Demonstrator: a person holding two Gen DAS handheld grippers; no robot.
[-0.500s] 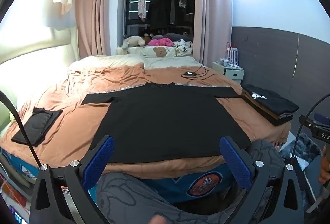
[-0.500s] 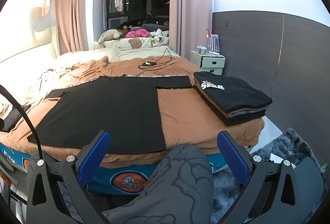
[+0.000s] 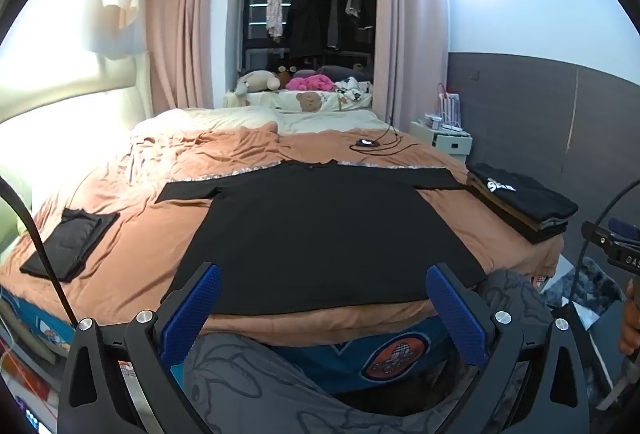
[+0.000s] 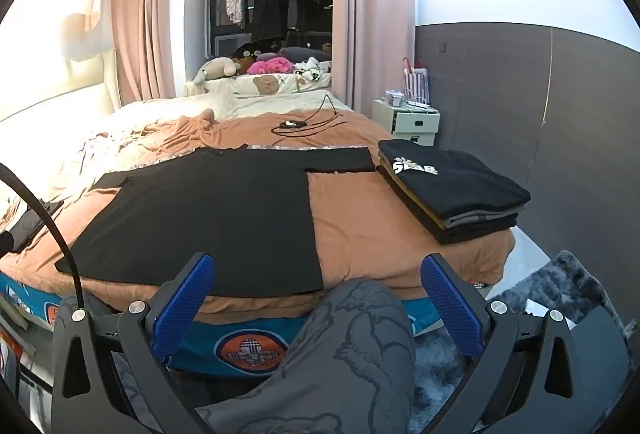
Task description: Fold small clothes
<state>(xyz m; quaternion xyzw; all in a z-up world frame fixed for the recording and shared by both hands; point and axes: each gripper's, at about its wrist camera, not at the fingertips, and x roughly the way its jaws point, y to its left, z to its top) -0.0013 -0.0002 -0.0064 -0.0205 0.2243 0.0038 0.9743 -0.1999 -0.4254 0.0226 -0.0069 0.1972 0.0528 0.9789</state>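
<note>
Blue-padded left gripper (image 3: 322,308) and right gripper (image 4: 318,300) gape wide and empty at lower frame, over grey patterned trousers (image 4: 344,354). Beyond, a black short-sleeved T-shirt (image 3: 320,234) lies flat mid-frame on the tan bedspread (image 4: 380,218). Folded dark clothes stack (image 4: 452,186) sits at right.

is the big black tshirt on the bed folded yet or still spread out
Spread out. The black t-shirt lies flat on the brown bedspread, both sleeves stretched sideways, unlike the folded stack at the bed's right edge.
</note>
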